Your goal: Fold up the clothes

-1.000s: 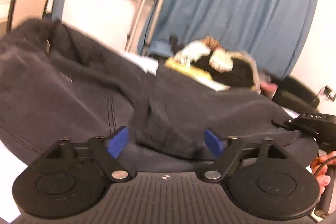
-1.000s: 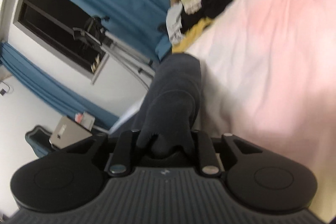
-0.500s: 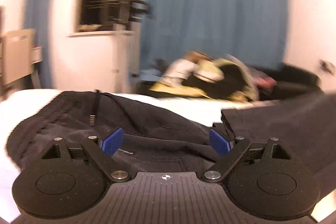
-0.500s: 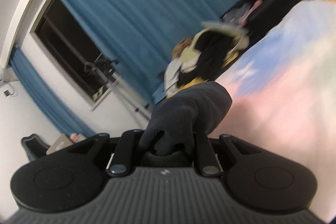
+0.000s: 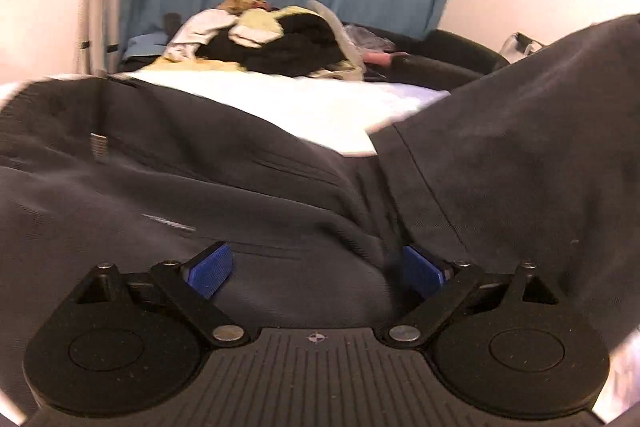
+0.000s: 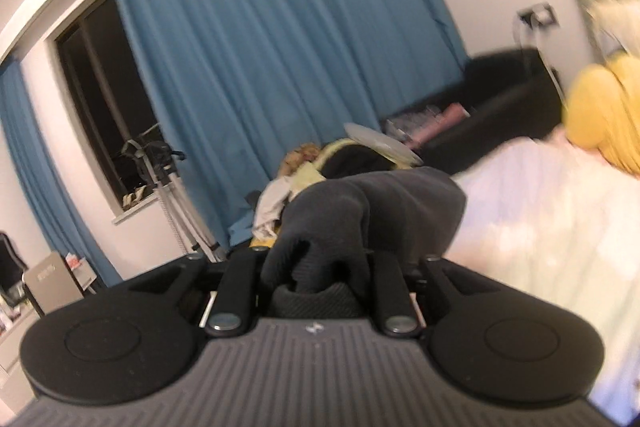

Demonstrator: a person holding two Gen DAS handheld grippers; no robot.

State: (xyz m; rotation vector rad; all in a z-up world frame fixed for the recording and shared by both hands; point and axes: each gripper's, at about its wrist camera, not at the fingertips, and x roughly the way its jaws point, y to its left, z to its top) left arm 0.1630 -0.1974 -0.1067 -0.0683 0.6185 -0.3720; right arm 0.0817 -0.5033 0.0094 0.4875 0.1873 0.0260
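Note:
A dark grey garment (image 5: 200, 163), trousers or a sweatshirt with a drawstring tip, lies spread on the white bed (image 5: 320, 107). My left gripper (image 5: 316, 269) is open, its blue pads (image 5: 210, 269) wide apart, low over the garment's middle with cloth bulging between them. A lifted part of the garment (image 5: 540, 131) rises at the right of the left wrist view. My right gripper (image 6: 316, 263) is shut on a bunched end of the same dark garment (image 6: 372, 203) and holds it up above the bed.
A pile of mixed clothes (image 5: 272, 39) lies at the far end of the bed, also in the right wrist view (image 6: 320, 163). Blue curtains (image 6: 260, 47), a window (image 6: 96, 87), a black sofa (image 6: 500, 91) and a yellow pillow (image 6: 600, 115) are beyond.
My right gripper has swung the held end of the garment upward and over, away from the bed. My left gripper has dropped closer to the cloth and turned right; it stays open.

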